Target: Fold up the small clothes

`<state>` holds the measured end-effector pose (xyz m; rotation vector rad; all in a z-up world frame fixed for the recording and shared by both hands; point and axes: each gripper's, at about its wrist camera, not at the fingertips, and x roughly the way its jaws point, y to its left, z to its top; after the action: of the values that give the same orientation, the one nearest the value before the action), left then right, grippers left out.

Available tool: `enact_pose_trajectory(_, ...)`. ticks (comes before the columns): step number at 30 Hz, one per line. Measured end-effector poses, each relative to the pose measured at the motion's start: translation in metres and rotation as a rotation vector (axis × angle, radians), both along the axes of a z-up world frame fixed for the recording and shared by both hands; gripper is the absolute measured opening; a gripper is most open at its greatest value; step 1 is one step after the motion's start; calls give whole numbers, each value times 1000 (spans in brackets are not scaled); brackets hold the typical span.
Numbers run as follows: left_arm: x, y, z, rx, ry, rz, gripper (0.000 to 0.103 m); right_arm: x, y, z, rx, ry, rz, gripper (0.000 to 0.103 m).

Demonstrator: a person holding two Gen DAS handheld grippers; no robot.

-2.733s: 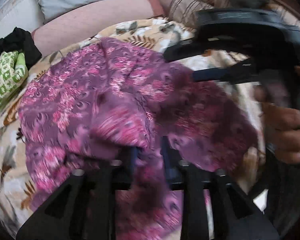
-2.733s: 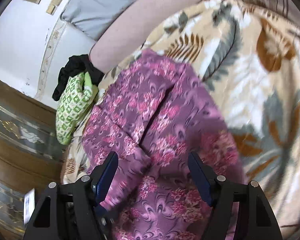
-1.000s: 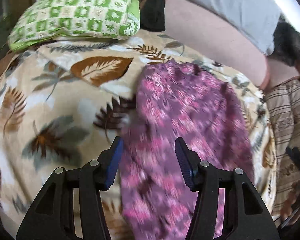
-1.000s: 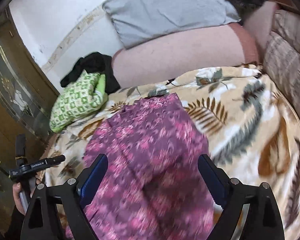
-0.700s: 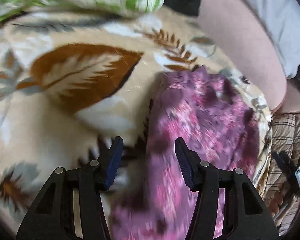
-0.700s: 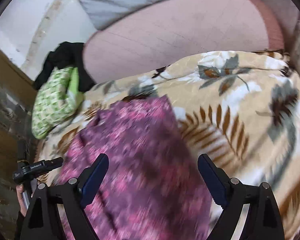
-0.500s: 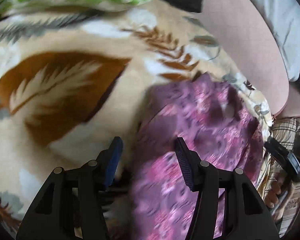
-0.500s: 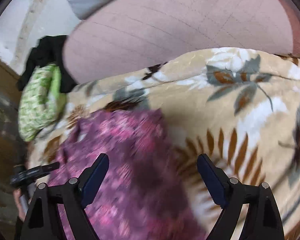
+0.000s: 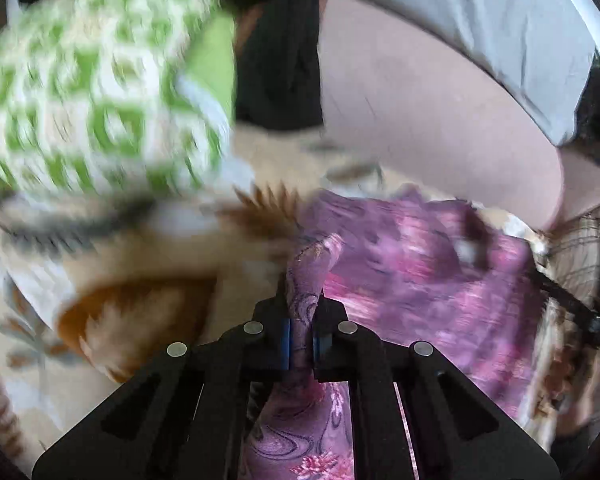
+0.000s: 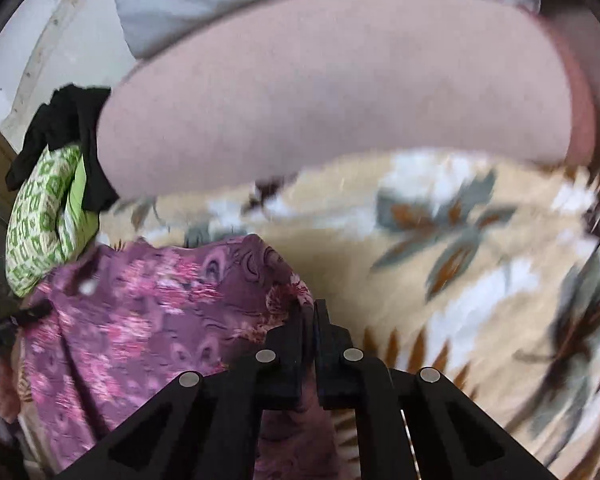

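A purple garment with pink flowers lies on a beige leaf-print blanket. My left gripper is shut on the garment's far left corner; a fold of cloth stands up between its jaws. In the right wrist view the same garment spreads to the left. My right gripper is shut on its far right corner, with cloth bunched at the jaws. The other gripper shows at the edge of each view.
A green and white patterned pillow and black cloth lie at the far left. A pink bolster and a grey pillow run along the back. A striped cushion is at the right.
Both grippers were open above the garment's far end. They have moved forward to its far corners and shut on the cloth.
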<state>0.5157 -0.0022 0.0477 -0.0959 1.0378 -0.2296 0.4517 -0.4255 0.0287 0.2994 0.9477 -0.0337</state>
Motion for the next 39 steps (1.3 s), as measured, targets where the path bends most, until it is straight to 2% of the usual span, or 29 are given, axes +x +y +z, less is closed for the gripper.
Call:
enact_pose_trajectory(2, 15, -3, -19, 38, 19, 43, 7, 9, -6, -11, -10, 29, -32, 4)
enact_pose_trajectory(3, 23, -9, -41, 90, 76, 53, 7, 16, -3, -27, -25, 80, -16, 4)
enact_pose_trajectory(4, 26, -17, -62, 164, 117, 45, 7, 25, 1, -51, -52, 157, 14, 4)
enact_pose_trajectory(5, 25, -20, -75, 206, 133, 25, 8, 27, 3, -65, -79, 195, 29, 4)
enact_pose_trajectory(6, 22, -23, -83, 236, 137, 3, 8, 25, 6, -73, -108, 181, 45, 5)
enact_pose_trajectory(7, 20, -22, -86, 251, 135, -6, 12, 21, 6, -66, -115, 158, 38, 9)
enact_pose_trajectory(9, 14, -4, -75, 191, 141, 4, 16, 10, 3, -43, -96, 142, 17, 17)
enact_pose_trajectory(11, 2, 23, -51, 147, 103, 35, 28, -19, 2, -9, -62, 44, 32, 20)
enact_pose_trajectory(13, -20, 40, -27, 172, 28, 51, 35, -65, 2, 23, 23, -34, 31, 48)
enact_pose_trajectory(14, -44, 51, -11, 207, -26, 72, 42, -86, 5, 33, 41, -64, 23, 74)
enact_pose_trajectory(15, -63, 58, -2, 208, -48, 77, 48, -118, 9, 43, 58, -114, 21, 90)
enact_pose_trajectory(16, -84, 65, 3, 202, -59, 78, 57, -150, 15, 47, 73, -147, 33, 94)
enact_pose_trajectory(19, -170, 85, 5, 161, -47, 81, 58, -228, 40, 32, 127, -130, 8, 94)
enact_pose_trajectory(21, -229, 94, -4, 124, -10, 93, 58, -278, 47, 13, 192, -112, -26, 94)
enact_pose_trajectory(24, -296, 86, -32, 69, 57, 100, 58, -345, 49, -13, 304, -88, -82, 94)
enact_pose_trajectory(26, -331, 80, -40, 58, 72, 94, 58, -373, 57, -19, 271, -73, -77, 93)
enact_pose_trajectory(28, -358, 72, -39, 63, 47, 68, 58, -387, 63, -24, 215, -44, -90, 91)
enact_pose_trajectory(30, -378, 67, -36, 94, 20, 66, 58, -397, 66, -26, 248, -20, -67, 82)
enact_pose_trajectory(33, -389, 69, -46, 86, 89, 62, 58, -415, 74, -34, 232, 51, -69, 80)
enact_pose_trajectory(36, -396, 78, -58, 114, 118, 110, 58, -423, 79, -52, 238, 150, -87, 75)
enact_pose_trajectory(39, -389, 84, -67, 58, 165, 117, 58, -421, 85, -62, 177, 188, -105, 71)
